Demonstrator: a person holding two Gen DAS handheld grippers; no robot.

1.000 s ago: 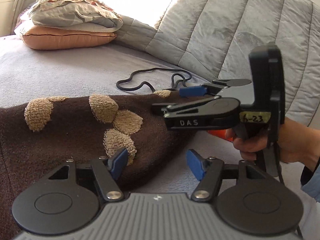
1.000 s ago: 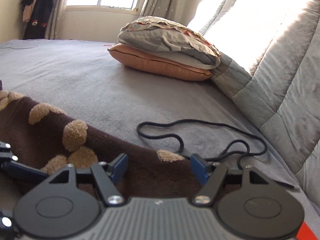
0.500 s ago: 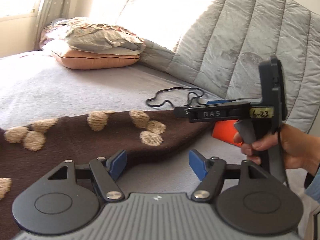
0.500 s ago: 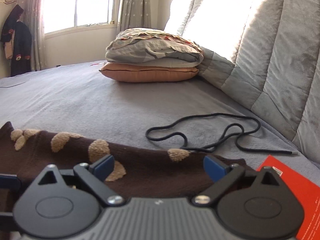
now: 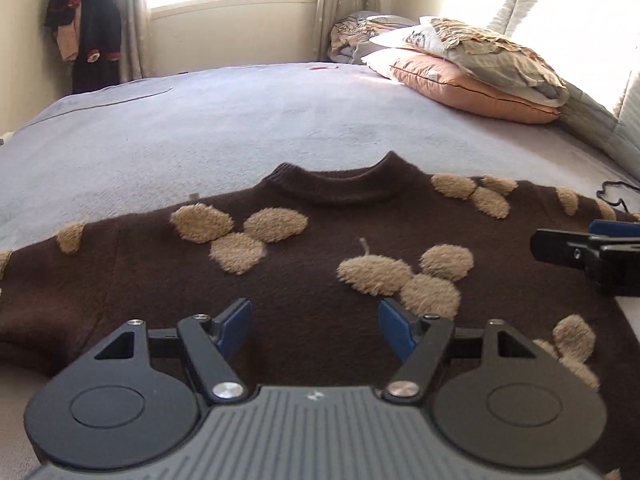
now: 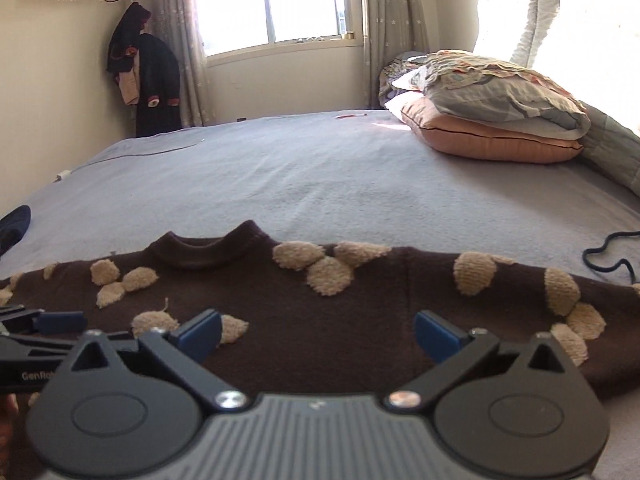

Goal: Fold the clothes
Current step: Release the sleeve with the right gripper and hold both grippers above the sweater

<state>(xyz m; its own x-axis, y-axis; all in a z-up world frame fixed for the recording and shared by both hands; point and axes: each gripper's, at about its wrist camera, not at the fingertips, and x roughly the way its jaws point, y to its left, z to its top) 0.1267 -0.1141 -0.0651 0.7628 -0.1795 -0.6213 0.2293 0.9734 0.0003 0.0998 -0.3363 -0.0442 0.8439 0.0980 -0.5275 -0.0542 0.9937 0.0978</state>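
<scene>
One sweater [image 5: 304, 280], two stacked pillows [image 5: 472, 68], one cord [image 6: 612, 256].

1 sweater [image 5: 312, 280], 2 pillows [image 5: 472, 80]

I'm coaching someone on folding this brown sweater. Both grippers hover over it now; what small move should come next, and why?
Probably swing the left gripper out to the sweater's left sleeve and pinch its end, ready to fold it inward. The sweater lies flat, collar away, sleeves spread, and nothing is between either gripper's jaws; the right gripper is opening.
</scene>
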